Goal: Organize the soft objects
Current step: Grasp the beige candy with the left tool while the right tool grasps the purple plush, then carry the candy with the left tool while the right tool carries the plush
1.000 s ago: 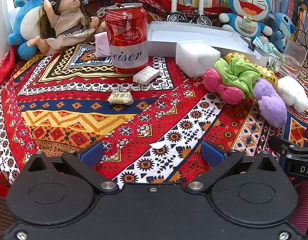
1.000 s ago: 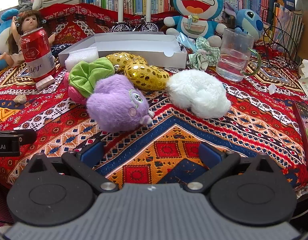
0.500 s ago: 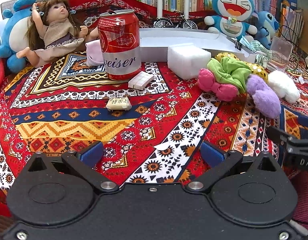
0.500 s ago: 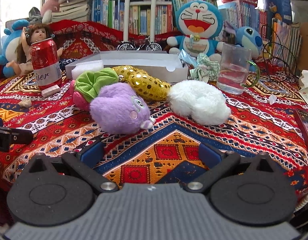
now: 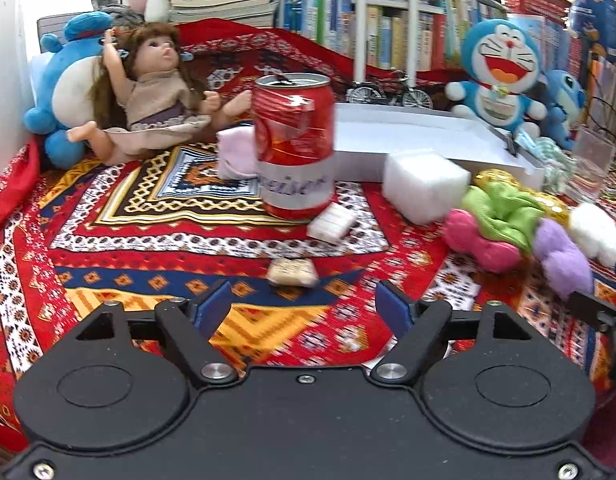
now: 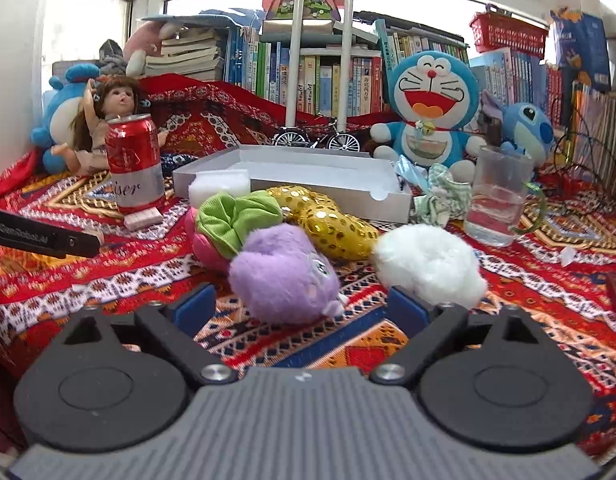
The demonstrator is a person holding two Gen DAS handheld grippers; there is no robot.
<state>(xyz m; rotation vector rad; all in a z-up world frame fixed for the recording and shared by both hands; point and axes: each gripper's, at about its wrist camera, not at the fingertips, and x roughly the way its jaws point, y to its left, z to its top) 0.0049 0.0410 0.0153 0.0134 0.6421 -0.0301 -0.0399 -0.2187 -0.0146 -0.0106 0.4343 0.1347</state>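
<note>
Fingers of the right gripper [image 6: 298, 306] are standing spread and empty, having just been narrowing, aimed at the purple plush [image 6: 284, 276] lying nearest on the desk [image 6: 547, 280], likely the first pick. The left gripper [image 5: 304, 304] is likewise narrowing on nothing. Behind, the white box [image 6: 308, 168] is sitting open, probably waiting for soft things.

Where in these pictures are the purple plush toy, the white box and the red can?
purple plush toy [image 6: 286, 276], right wrist view, middle of its fuzzy body
white box [image 6: 308, 168], right wrist view, bare inside floor
red can [image 5: 294, 148], left wrist view, centre of its side
</note>
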